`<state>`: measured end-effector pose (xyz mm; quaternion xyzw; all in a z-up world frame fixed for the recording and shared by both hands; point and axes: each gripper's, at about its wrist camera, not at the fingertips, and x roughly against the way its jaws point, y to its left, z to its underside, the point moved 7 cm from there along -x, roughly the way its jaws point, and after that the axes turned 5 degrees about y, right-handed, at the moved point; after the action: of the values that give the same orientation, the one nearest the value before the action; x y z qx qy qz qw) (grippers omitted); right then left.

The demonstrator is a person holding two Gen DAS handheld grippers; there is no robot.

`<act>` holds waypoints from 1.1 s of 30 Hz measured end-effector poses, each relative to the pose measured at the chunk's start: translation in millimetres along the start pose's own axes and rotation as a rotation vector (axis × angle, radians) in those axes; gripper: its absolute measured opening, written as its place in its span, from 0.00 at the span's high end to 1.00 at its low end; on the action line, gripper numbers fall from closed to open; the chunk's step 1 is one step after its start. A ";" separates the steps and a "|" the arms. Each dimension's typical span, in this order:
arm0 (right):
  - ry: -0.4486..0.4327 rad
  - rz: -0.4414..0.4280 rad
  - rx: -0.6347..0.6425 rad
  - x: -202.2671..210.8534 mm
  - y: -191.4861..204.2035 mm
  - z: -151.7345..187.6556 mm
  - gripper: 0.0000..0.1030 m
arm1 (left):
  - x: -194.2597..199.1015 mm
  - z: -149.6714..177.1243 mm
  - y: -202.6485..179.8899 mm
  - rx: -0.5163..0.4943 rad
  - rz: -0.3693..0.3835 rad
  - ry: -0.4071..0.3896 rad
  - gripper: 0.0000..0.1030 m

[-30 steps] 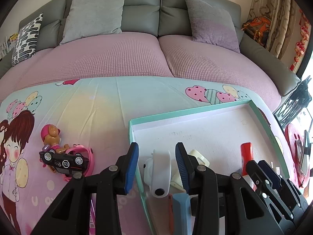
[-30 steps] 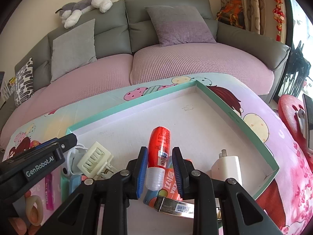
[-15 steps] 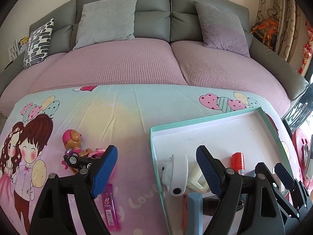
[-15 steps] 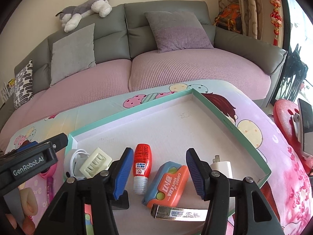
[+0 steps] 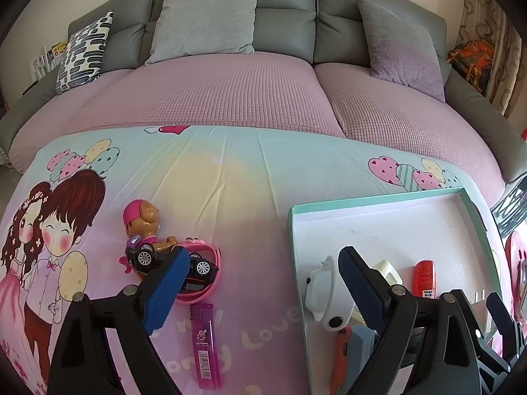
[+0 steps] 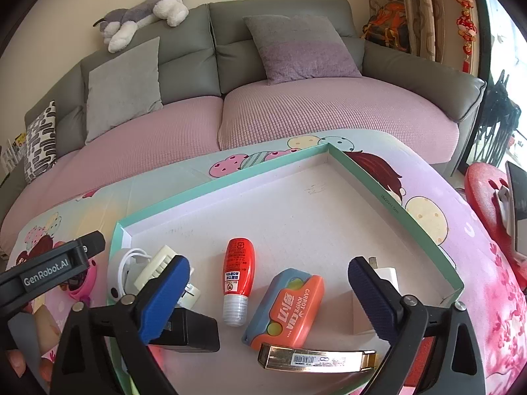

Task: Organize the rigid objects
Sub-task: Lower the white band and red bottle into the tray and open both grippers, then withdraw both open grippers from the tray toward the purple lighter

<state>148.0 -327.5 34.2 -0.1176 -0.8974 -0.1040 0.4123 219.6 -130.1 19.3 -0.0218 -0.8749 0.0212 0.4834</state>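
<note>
A teal-rimmed tray [image 6: 214, 194] holds a red bottle [image 6: 238, 270], an orange knife case [image 6: 290, 306], a white charger [image 6: 385, 276] and a white round device [image 5: 324, 293]. My right gripper [image 6: 268, 273] hovers over the bottle and case with its jaws opening wide, pads touching neither. My left gripper [image 5: 263, 279] straddles the tray's left rim [image 5: 291, 230], jaws opening, nothing pressed between them. Left of the tray, a black toy car [image 5: 148, 258], a pup figure [image 5: 141, 220], a pink ring toy [image 5: 204, 283] and a pink lighter [image 5: 206, 345] lie on the cloth.
A cream plug adapter [image 6: 158, 263], a black block [image 6: 191, 329] and a gold bar [image 6: 316, 358] also sit in the tray. A grey sofa [image 6: 280, 33] with cushions stands behind the table. A red stool [image 6: 487, 191] is at the right.
Both grippers went from shut to wide open. The left let go of the white round device, the right let go of the red bottle. The left gripper shifted left toward the toys.
</note>
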 end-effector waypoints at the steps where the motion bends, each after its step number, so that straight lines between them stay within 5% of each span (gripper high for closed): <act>1: 0.002 0.000 -0.001 -0.8 0.0 0.2 0.01 | -0.2 0.1 0.4 0.002 0.000 -0.001 0.11; 16: 0.002 -0.037 -0.016 0.9 6.6 -0.9 0.00 | 13.8 -3.7 19.5 0.046 0.013 -0.050 0.00; 33: 0.003 -0.143 0.075 12.2 69.4 2.7 0.00 | 45.0 1.0 118.9 0.211 -0.050 -0.146 0.00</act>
<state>158.9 -259.2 47.9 -0.0375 -0.9062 -0.0996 0.4093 196.9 -8.8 49.8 0.0527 -0.9009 0.1027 0.4183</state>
